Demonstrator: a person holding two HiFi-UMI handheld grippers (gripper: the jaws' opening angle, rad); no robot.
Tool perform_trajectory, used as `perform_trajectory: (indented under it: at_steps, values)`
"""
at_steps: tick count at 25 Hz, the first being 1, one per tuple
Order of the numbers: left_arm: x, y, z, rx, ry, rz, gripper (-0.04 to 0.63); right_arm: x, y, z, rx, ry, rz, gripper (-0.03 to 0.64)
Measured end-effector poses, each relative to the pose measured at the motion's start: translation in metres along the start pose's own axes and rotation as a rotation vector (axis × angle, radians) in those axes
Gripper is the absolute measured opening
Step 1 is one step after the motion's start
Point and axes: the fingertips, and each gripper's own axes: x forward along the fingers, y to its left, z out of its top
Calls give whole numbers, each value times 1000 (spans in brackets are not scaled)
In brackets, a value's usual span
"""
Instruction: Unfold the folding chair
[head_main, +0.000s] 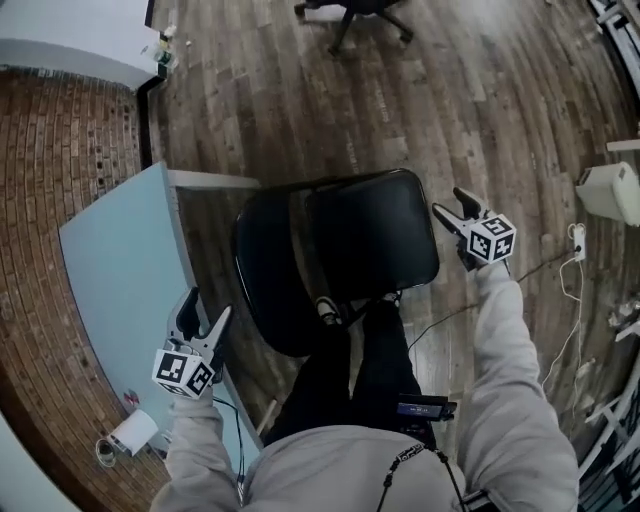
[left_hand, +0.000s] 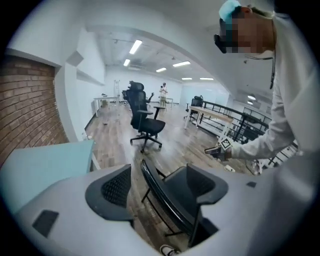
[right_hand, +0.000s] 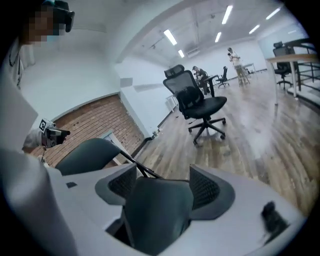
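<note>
Chair (head_main: 370, 245) beside marker-tagged right hand-held gripper (head_main: 447, 200).

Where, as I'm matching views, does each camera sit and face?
Head view: on the head, steeply down onto the folding chair; legs, sleeves, left gripper, right gripper.
Left gripper view: on that gripper, across the chair toward the office chair; right sleeve.
Right gripper view: on that gripper, toward the brick wall; left gripper.
Shared: both chairs.

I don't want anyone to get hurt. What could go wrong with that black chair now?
Both the left tool and right tool are open and off the folding chair, so nothing steadies it; if it isn't fully spread it might fold or tip. The person's shoe sits right by its frame and could catch.
</note>
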Motion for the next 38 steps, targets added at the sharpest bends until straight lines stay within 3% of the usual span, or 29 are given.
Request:
perform_trajectory:
  at_steps: [4, 9, 12, 16, 17, 19, 21, 25, 28, 38]
  values:
    - [-48, 17, 42, -58, -157, 16, 334, -50, 68, 85, -96, -72, -57, 318]
    - [-101, 24, 96, -11, -325, -21, 333, -111, 170, 202, -230, -214, -134, 318]
    - [-142, 22, 128, 14, -420, -39, 330, -146, 249, 242, -267, -275, -155, 318]
    - [-210, 5, 183, 73, -590, -83, 206, -183, 370, 282, -324, -349, -97, 313]
    - [-224, -2, 195, 90, -627, -97, 155, -193, 400, 290, -354, -362, -88, 294]
    - [-248, -16, 213, 132, -678, -117, 53, -213, 455, 304, -404, -404, -96, 63]
    - [-267, -23, 224, 160, -709, -126, 8, -226, 509, 318, -436, -446, -98, 11]
    - [-303, -25, 229, 156, -749, -138, 6, -233, 605, 324, -454, -484, -62, 8]
    - [-327, -23, 237, 147, -788, -159, 6, -233, 651, 323, -473, -485, -54, 8]
    - [-358, -20, 231, 193, -783, -172, 6, -220, 704, 315, -477, -501, -55, 7]
